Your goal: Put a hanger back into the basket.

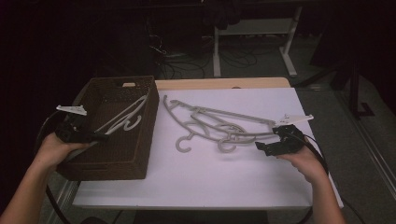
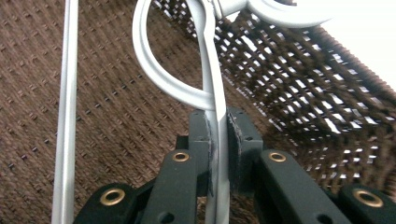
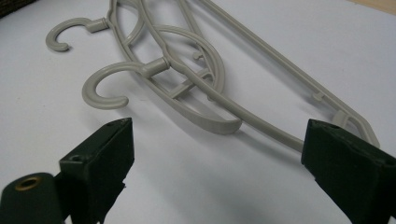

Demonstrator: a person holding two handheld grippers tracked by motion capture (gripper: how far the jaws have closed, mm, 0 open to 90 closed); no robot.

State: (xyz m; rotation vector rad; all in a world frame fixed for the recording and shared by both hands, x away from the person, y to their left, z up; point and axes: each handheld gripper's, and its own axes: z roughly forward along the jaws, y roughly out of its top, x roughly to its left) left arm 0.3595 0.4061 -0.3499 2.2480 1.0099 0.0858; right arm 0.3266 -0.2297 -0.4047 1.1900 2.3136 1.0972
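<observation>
Hangers: one (image 2: pixel 212 84) sits inside the brown basket (image 1: pixel 144 140), its bar pinched tight in the left gripper (image 1: pixel 100 136), seemingly being lowered in. Two more hangers (image 1: pixel 219 128) lie tangled on the white table (image 1: pixel 196 182). Right gripper (image 3: pixel 217 154) hovers beside them, jaws wide, holding nothing. Basket's far interior is dim and hard to read.

White-topped bench (image 1: pixel 210 182): brown woven basket (image 1: pixel 140 140) at its left edge; 2 overlapping grey hangers (image 1: pixel 219 126) lying right of centre.
</observation>
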